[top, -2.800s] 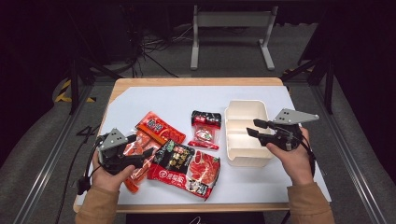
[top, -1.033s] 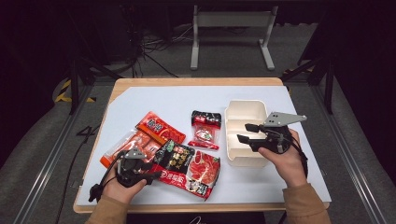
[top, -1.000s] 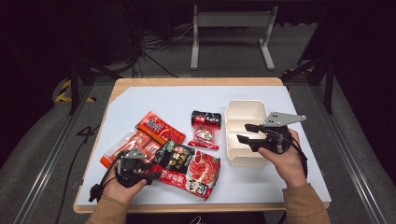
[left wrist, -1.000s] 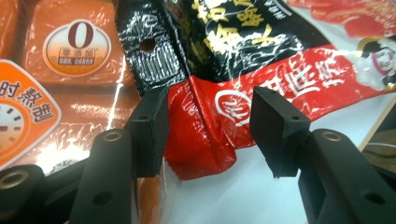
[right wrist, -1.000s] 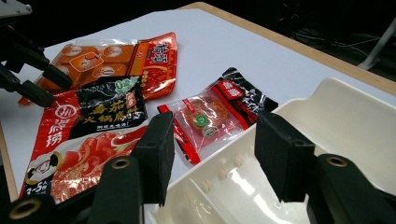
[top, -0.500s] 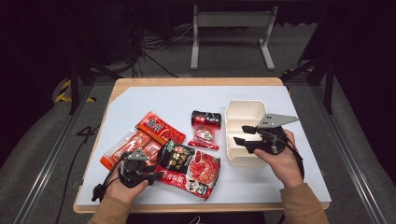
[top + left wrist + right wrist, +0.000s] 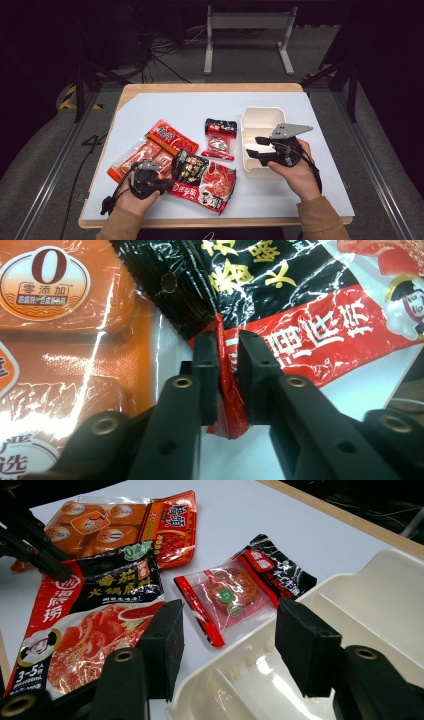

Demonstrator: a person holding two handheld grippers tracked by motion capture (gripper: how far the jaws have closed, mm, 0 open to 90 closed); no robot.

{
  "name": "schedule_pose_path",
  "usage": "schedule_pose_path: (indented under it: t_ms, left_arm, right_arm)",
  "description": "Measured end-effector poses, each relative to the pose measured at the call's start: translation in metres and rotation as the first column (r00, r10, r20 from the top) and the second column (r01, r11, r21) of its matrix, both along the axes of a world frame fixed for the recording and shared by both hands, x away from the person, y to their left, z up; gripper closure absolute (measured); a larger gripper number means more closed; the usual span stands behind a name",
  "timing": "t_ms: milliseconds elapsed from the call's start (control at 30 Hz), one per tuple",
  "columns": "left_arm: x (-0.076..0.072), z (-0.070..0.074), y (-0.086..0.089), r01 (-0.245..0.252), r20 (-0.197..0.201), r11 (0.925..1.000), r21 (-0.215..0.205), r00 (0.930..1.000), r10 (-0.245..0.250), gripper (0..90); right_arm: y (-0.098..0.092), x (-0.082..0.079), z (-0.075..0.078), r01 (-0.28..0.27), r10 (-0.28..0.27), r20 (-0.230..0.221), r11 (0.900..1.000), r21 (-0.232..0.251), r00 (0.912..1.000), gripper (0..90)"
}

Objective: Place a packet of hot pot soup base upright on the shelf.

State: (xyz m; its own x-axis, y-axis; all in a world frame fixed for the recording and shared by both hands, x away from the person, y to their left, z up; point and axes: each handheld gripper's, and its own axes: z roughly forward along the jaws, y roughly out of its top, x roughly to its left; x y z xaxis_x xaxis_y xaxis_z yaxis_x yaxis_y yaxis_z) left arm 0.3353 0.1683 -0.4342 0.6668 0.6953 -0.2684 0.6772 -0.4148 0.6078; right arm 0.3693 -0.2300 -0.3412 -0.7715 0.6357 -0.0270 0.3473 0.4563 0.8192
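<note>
Red-and-black hotpot soup base pouch (image 7: pixel 202 177) lying flat at lower centre of the high view, glossy, printed with sliced meat, its crinkled left edge (image 7: pixel 226 390) pinched, beside an orange packet (image 7: pixel 150 150).

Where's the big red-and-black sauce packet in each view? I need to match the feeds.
High view: red-and-black packet, lower centre.
Left gripper view: upper right, its edge pinched by the left hand-held gripper.
Right gripper view: left.
Shared landmark: orange packet beside it.
</note>
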Motion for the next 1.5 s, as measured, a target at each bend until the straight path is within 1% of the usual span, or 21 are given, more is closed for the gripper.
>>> schedule_pose_path:
  t_ms: [100,200,300,400,467,567,600,733,833,900,967,1000,1100,1133,1200,1233,1267,1300,1333,1467,1500]
  left_arm:
    - [0.000,0.001,-0.001,-0.006,0.009,1.0000,0.000,0.9999,0.006,85.3]
    - [0.001,0.003,0.000,-0.012,0.017,0.9998,-0.015,0.9998,0.012,85.8]
    - [0.002,0.007,0.002,-0.024,0.025,0.9976,-0.064,0.9994,0.026,86.3]
    - [0.001,0.014,0.003,-0.022,0.038,0.9960,-0.087,0.9990,0.025,86.6]
    - [0.000,0.019,0.002,-0.027,0.052,0.9938,-0.108,0.9981,0.032,86.9]
    - [-0.002,0.030,0.001,-0.018,0.099,0.9927,-0.119,0.9946,0.030,87.3]
    - [-0.002,0.030,0.001,-0.018,0.099,0.9927,-0.119,0.9946,0.030,87.5]
    - [-0.005,0.046,-0.001,-0.004,0.163,0.9917,-0.129,0.9863,0.025,88.1]
    - [-0.010,0.059,-0.005,0.022,0.225,0.9908,-0.134,0.9744,0.009,88.2]
    - [-0.015,0.068,-0.010,0.050,0.275,0.9915,-0.120,0.9614,-0.015,88.2]
    - [-0.020,0.075,-0.015,0.067,0.312,0.9916,-0.111,0.9495,-0.029,88.2]
    - [-0.020,0.075,-0.015,0.067,0.312,0.9916,-0.111,0.9495,-0.029,88.2]
    - [-0.028,0.088,-0.023,0.107,0.373,0.9895,-0.096,0.9254,-0.064,88.2]
    - [-0.031,0.092,-0.025,0.127,0.405,0.9871,-0.098,0.9110,-0.077,88.2]
    - [-0.036,0.099,-0.027,0.149,0.452,0.9842,-0.096,0.8876,-0.090,88.1]
    - [-0.038,0.101,-0.027,0.157,0.464,0.9827,-0.098,0.8809,-0.094,88.2]
    - [-0.041,0.105,-0.028,0.164,0.481,0.9818,-0.095,0.8711,-0.099,88.2]
    - [-0.041,0.109,-0.029,0.173,0.489,0.9807,-0.092,0.8655,-0.107,88.2]
    - [-0.042,0.113,-0.030,0.181,0.503,0.9794,-0.089,0.8570,-0.113,88.1]
    - [-0.043,0.122,-0.032,0.198,0.522,0.9765,-0.085,0.8434,-0.126,88.2]
    - [-0.043,0.124,-0.033,0.199,0.525,0.9763,-0.084,0.8415,-0.127,88.1]
  right_arm:
    - [0.001,0.000,0.000,-0.003,0.003,0.004,1.000,-0.004,1.0000,44.8]
    - [-0.001,0.001,0.000,0.001,-0.001,0.004,1.000,-0.001,1.0000,44.8]
    - [-0.005,0.000,0.002,0.010,-0.010,0.010,1.000,0.006,0.9999,44.9]
    - [-0.007,-0.001,0.003,0.012,-0.012,0.013,1.000,0.012,0.9998,44.8]
    - [-0.007,-0.001,0.004,0.010,-0.010,0.013,1.000,0.010,0.9999,44.7]
    - [-0.006,-0.002,0.004,0.012,-0.012,0.018,1.000,0.006,0.9998,44.7]
    - [-0.006,-0.003,0.005,0.011,-0.012,0.019,1.000,0.007,0.9998,44.7]
    - [-0.006,-0.003,0.006,0.015,-0.015,0.025,1.000,0.007,0.9996,44.7]
    - [-0.006,-0.003,0.006,0.015,-0.015,0.026,1.000,0.004,0.9996,44.7]
    - [-0.006,-0.003,0.006,0.016,-0.016,0.026,1.000,0.004,0.9995,44.7]
    - [-0.006,-0.004,0.006,0.016,-0.016,0.029,1.000,0.004,0.9994,44.7]
    - [-0.006,-0.004,0.006,0.016,-0.016,0.029,1.000,0.004,0.9994,44.7]
    - [-0.005,-0.005,0.007,0.015,-0.015,0.035,1.000,0.005,0.9993,44.7]
    - [-0.005,-0.005,0.008,0.014,-0.014,0.035,1.000,0.007,0.9993,44.7]
    - [-0.004,-0.006,0.009,0.011,-0.012,0.040,1.000,0.007,0.9991,44.6]
    - [-0.004,-0.007,0.010,0.011,-0.011,0.046,1.000,0.006,0.9989,44.5]
    - [-0.004,-0.007,0.011,0.011,-0.012,0.046,1.000,0.008,0.9989,44.5]
    - [-0.005,-0.008,0.012,0.009,-0.010,0.050,1.000,0.011,0.9987,44.5]
    - [-0.005,-0.008,0.012,0.011,-0.012,0.050,1.000,0.014,0.9987,44.5]
    - [-0.004,-0.010,0.015,0.006,-0.007,0.056,1.000,0.021,0.9984,44.4]
    - [-0.004,-0.011,0.016,-0.001,-0.001,0.056,1.000,0.027,0.9984,44.4]
